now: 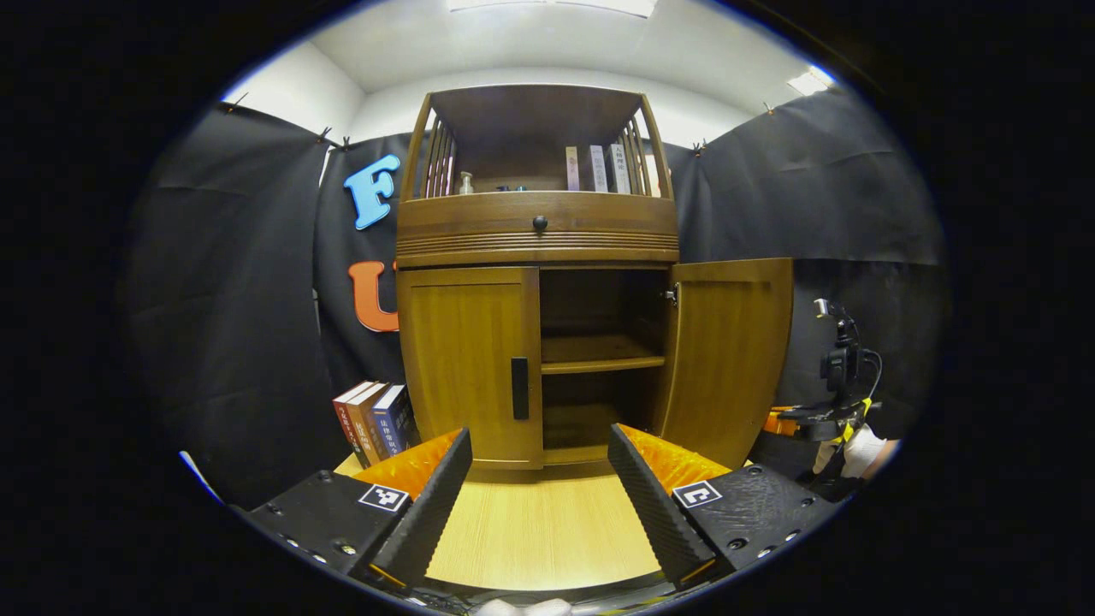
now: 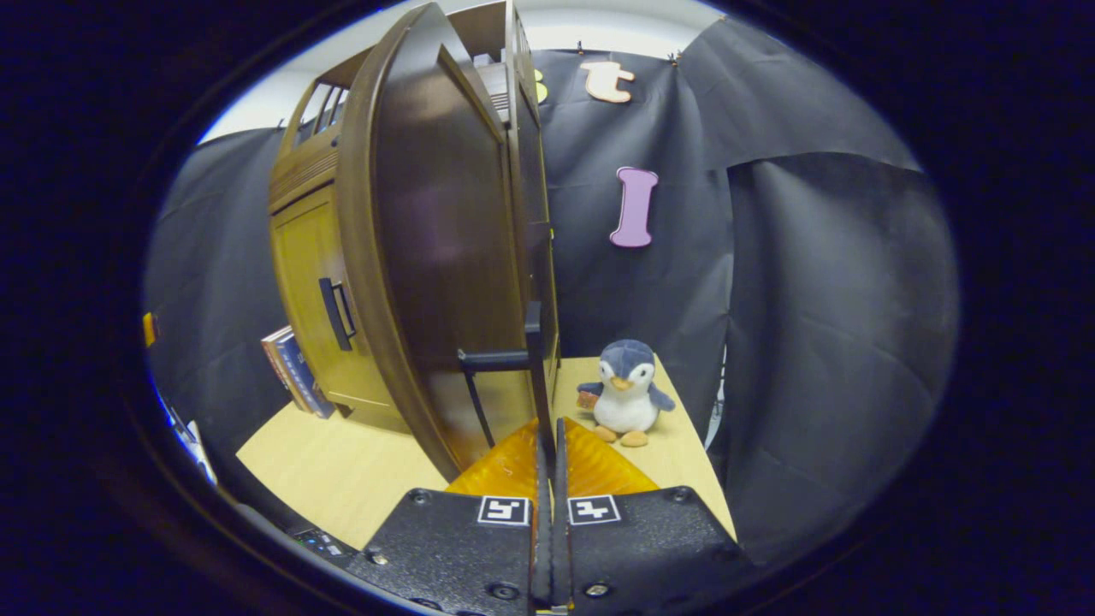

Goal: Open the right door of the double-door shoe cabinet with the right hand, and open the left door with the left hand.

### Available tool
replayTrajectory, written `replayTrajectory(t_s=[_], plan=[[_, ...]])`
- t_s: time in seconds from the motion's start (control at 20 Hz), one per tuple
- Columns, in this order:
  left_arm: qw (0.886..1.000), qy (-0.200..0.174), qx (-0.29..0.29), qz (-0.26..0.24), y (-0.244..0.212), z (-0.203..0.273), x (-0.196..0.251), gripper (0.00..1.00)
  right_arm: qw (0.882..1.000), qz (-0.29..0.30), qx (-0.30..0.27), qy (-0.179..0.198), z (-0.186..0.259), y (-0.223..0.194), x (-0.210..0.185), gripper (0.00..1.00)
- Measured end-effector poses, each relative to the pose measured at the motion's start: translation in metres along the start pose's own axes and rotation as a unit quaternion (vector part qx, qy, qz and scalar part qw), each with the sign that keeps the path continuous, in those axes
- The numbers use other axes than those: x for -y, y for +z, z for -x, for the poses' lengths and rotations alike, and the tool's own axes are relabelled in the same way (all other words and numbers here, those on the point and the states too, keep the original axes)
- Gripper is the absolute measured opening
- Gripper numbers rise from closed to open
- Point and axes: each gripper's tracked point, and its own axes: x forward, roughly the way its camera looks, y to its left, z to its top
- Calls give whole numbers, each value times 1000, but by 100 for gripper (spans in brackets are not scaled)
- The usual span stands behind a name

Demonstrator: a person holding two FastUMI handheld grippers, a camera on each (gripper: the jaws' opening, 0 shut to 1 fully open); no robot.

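Note:
The wooden shoe cabinet [image 1: 537,244] stands on a light table. Its left door [image 1: 466,359] is closed, and its dark vertical handle [image 1: 519,387] sits by the centre edge. The right door [image 1: 727,351] is swung wide, baring inner shelves [image 1: 599,355]. My left gripper [image 1: 539,445] is open and empty, short of the left door. In the right gripper view the right door [image 2: 428,257] is seen almost edge-on. My right gripper [image 2: 547,441] is shut on that door's handle [image 2: 533,342]. The right gripper [image 1: 813,417] also appears beyond the open door in the left gripper view, with a hand [image 1: 860,449] holding it.
Three books [image 1: 376,419] lean against the cabinet's left side. A plush penguin [image 2: 624,393] sits on the table [image 2: 342,470] to the right of the open door. A drawer with a knob [image 1: 540,223] and an upper shelf with books [image 1: 596,168] lie above the doors.

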Motion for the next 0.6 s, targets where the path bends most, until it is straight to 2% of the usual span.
replayTrajectory(t_s=[0.6], plan=[[999, 50, -2, 11, -2, 12, 28, 96, 997, 55, -13, 58, 0, -1, 8, 4]])
